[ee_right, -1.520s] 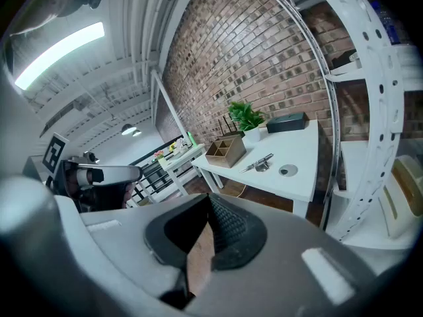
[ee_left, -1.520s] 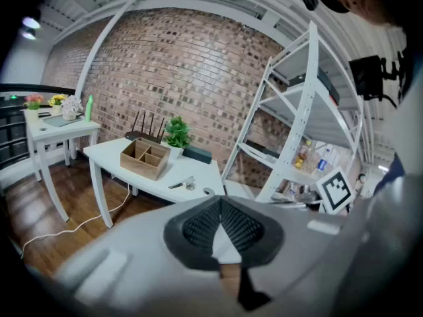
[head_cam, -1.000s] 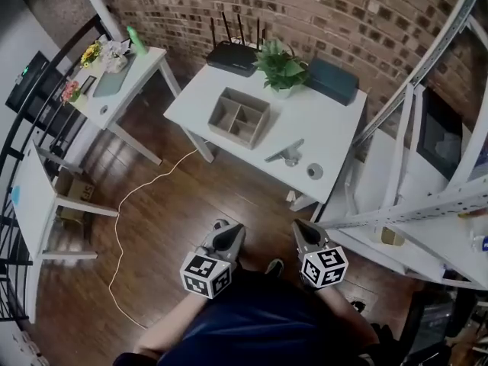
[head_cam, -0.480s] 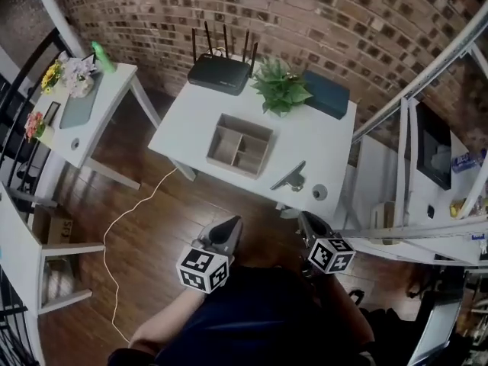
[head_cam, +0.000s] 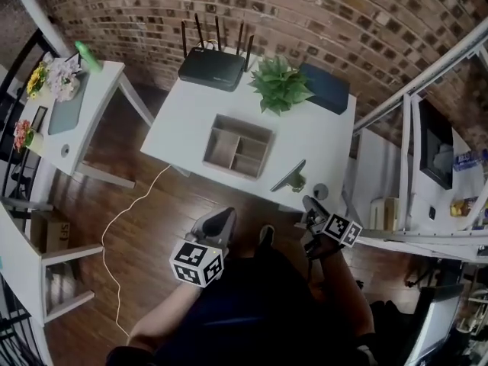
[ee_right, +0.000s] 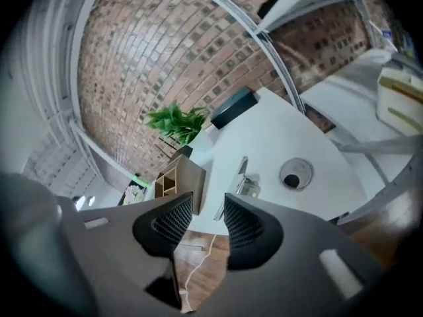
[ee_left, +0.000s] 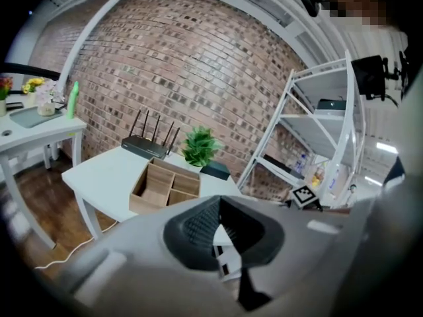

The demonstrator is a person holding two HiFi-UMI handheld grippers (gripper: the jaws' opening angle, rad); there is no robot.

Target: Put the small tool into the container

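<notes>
The small grey metal tool (head_cam: 290, 177) (ee_right: 236, 179) lies near the front right of the white table (head_cam: 183, 120). Left of it stands the wooden container (head_cam: 238, 145) (ee_left: 165, 182) (ee_right: 177, 177) with open compartments. My right gripper (head_cam: 309, 205) (ee_right: 208, 208) hovers just short of the table's front edge, close to the tool. Its jaws are opening, with nothing between them. My left gripper (head_cam: 220, 219) (ee_left: 219, 207) hangs lower and to the left, over the wood floor, shut and empty.
At the table's back sit a black router (head_cam: 211, 65), a potted plant (head_cam: 280, 82) and a dark box (head_cam: 324, 88). A round cable hole (head_cam: 320, 191) lies right of the tool. White metal shelving (head_cam: 412, 128) stands at the right, a side table (head_cam: 76, 105) at the left.
The view has drawn nearer to the table. My right gripper has moved forward to the table's front edge beside the tool. The left gripper has kept its place.
</notes>
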